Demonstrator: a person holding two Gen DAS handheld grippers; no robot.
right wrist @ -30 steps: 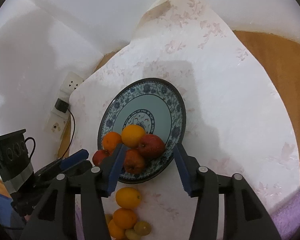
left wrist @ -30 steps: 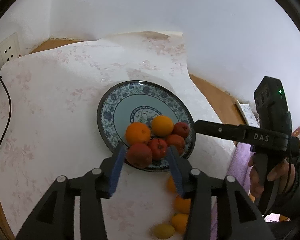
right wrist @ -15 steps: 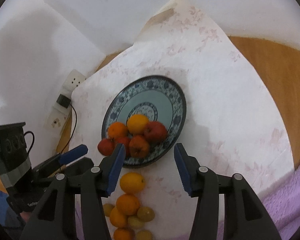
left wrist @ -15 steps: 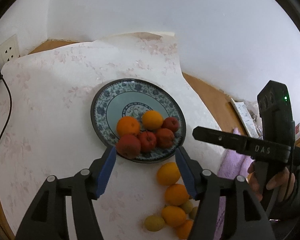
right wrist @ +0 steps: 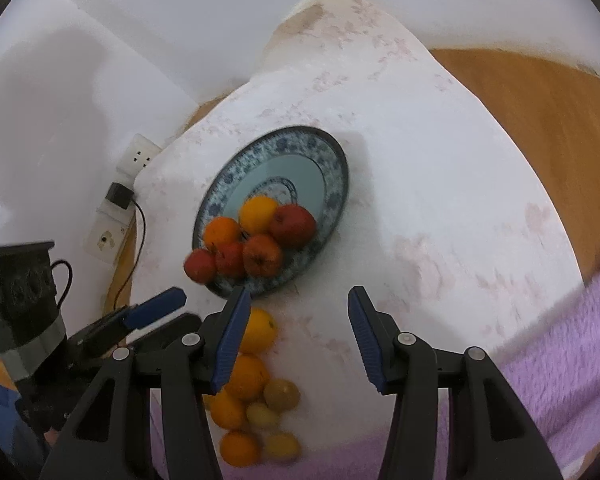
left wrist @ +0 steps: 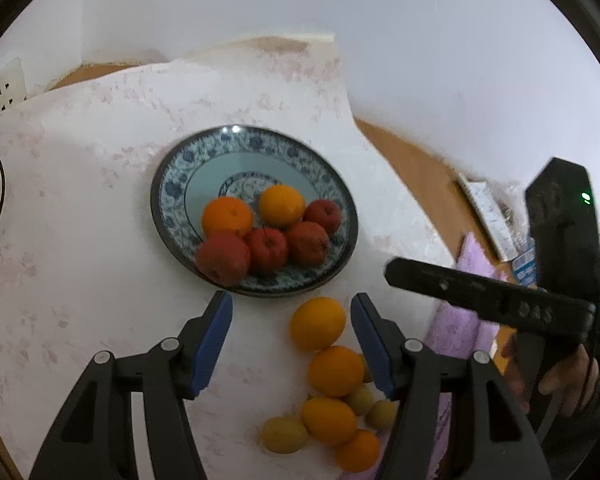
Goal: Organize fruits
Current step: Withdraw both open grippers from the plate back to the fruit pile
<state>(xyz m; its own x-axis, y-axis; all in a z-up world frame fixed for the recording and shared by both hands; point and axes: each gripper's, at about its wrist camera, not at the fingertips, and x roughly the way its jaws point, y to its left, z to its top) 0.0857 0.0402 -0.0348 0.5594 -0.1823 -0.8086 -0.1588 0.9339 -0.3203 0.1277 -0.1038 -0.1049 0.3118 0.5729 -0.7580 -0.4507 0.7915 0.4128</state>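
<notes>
Plate point(left wrist: 256, 152): two oranges point(left wrist: 282, 205), four red apples point(left wrist: 307, 242) crowded at its near edge.
Loose fruit point(left wrist: 332, 370): four oranges, about four small yellow-green fruits, on the cloth just below the plate.
Left gripper point(left wrist: 292, 344): jaws apart, empty.
Right gripper point(right wrist: 296, 334): jaws apart, empty.
Surface: pale floral cloth point(right wrist: 440, 184) over a wooden table point(right wrist: 540, 92); purple towel point(right wrist: 572, 344); white walls, wall sockets point(right wrist: 138, 157).

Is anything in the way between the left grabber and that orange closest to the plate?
Nothing visible blocks it. The left gripper is open, and the nearest orange lies on the white cloth just ahead, near its right finger. The plate is just beyond, fruit filling only its near side.
</notes>
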